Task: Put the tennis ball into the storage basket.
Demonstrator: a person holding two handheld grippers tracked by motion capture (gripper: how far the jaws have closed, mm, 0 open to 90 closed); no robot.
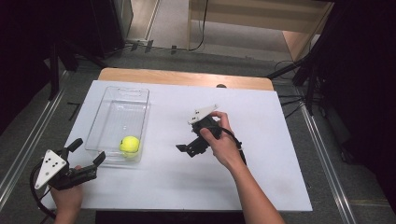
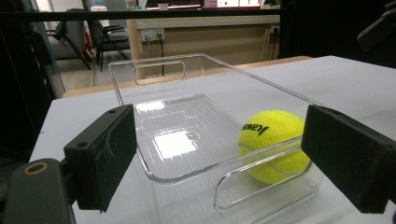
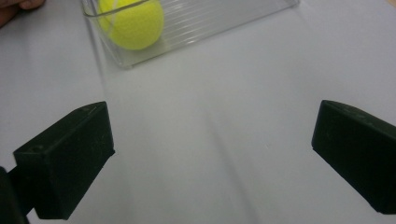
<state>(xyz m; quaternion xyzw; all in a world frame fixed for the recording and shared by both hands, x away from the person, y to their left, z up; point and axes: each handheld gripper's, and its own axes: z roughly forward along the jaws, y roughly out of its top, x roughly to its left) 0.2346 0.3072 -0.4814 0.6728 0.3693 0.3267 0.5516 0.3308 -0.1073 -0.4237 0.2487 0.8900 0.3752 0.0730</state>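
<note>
Left tool (image 1: pixel 86 151), held low at the near left corner of the worktop (image 1: pixel 261 177), jaws spread and holding nothing, aimed at the near end of the clear bin (image 1: pixel 108 122). In the left gripper view the bin's near wall, with its cut-out handle, stands just ahead, between the two jaws. A yellow tennis ball (image 1: pixel 130 144) rests on the bin floor in the near corner toward the worktop's middle, touching or almost touching the near wall. Right tool (image 1: pixel 189 148), over the middle of the worktop and apart from the bin, jaws likewise spread and empty; its own view looks across bare worktop toward the ball (image 3: pixel 133 23).

The step in hand appears to be a reach for the ball or the bin end. For the ball, the better approach is judged to be from above, over the rim, since the wall blocks a level entry. Jaws should straddle the ball's widest part before closing. The light bin may slide if nudged; the free tool could steady it.
</note>
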